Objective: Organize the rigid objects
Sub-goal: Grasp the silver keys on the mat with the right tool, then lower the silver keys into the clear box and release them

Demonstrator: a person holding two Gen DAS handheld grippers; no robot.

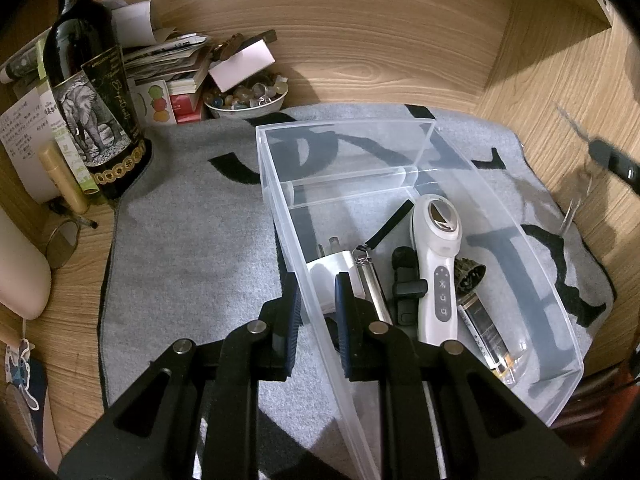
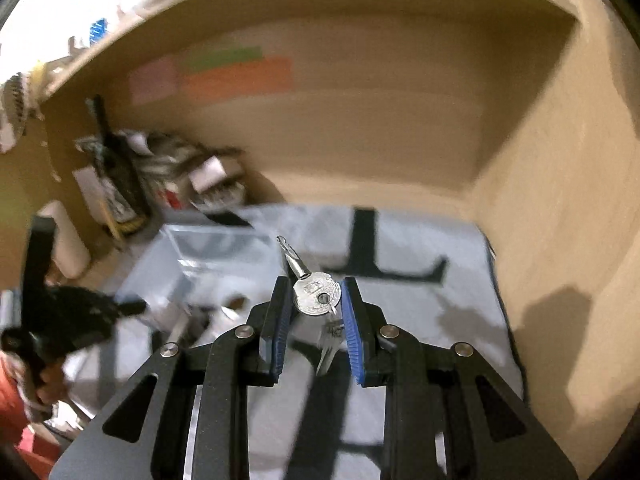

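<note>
A clear plastic bin (image 1: 532, 248) lies on a grey mat (image 1: 192, 248). In it are a white handheld device (image 1: 438, 268), a white plug adapter (image 1: 334, 276), a metal tool (image 1: 376, 292), a black clip (image 1: 406, 280) and a glass bottle (image 1: 486, 328). My left gripper (image 1: 316, 292) is shut on the bin's left wall (image 1: 316, 320), one finger inside, one outside. My right gripper (image 2: 314, 300) is shut on silver keys (image 2: 316, 298) and holds them in the air above the mat (image 2: 420, 312); the view is blurred. The keys also show at the right of the left wrist view (image 1: 576, 196).
A dark wine bottle (image 1: 92, 112), papers and boxes (image 1: 168, 64) and a bowl of stones (image 1: 246, 98) stand at the back left. Wooden walls (image 1: 560, 92) close the back and right. A glass jar (image 1: 60, 240) lies at the left.
</note>
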